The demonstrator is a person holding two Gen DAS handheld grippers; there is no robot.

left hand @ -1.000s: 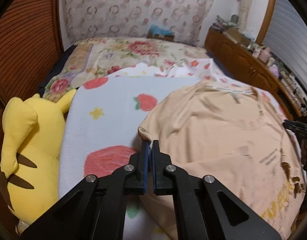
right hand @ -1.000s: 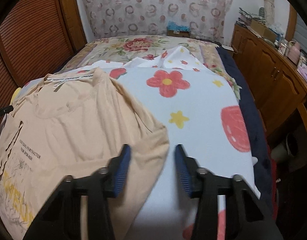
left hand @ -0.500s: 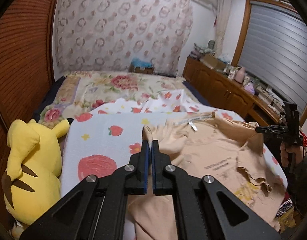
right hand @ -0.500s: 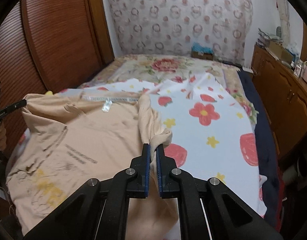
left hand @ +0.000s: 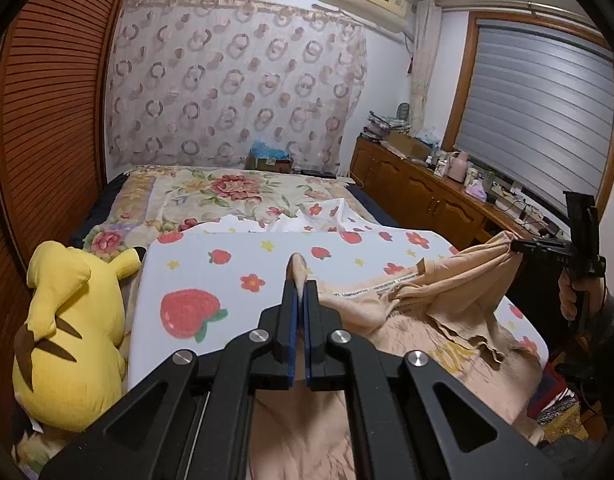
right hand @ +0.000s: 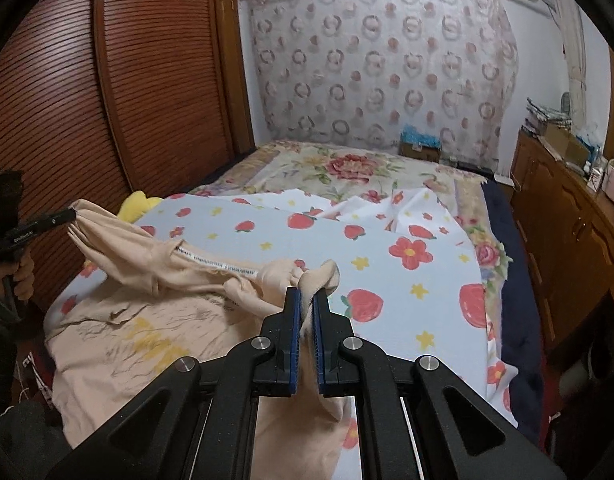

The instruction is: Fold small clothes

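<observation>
Two grippers each pinch one shoulder of the peach T-shirt (left hand: 447,300), lifting its top edge off the strawberry-print sheet (left hand: 211,280) while the lower half lies on the bed at 5 o'clock in the left wrist view. The left gripper (left hand: 298,300) has its fingers closed narrow on a fold of fabric that pokes up between the blue pads. The right gripper (right hand: 306,300) is likewise clamped tight on a bunched sleeve. Between them the collar with its printed neck tape (right hand: 223,266) sags. A yellow plush toy (left hand: 71,332) sits at 9 o'clock beside the sheet. A small box (left hand: 271,162) holding something blue stands at 12 o'clock past the floral bedspread (left hand: 227,196).
</observation>
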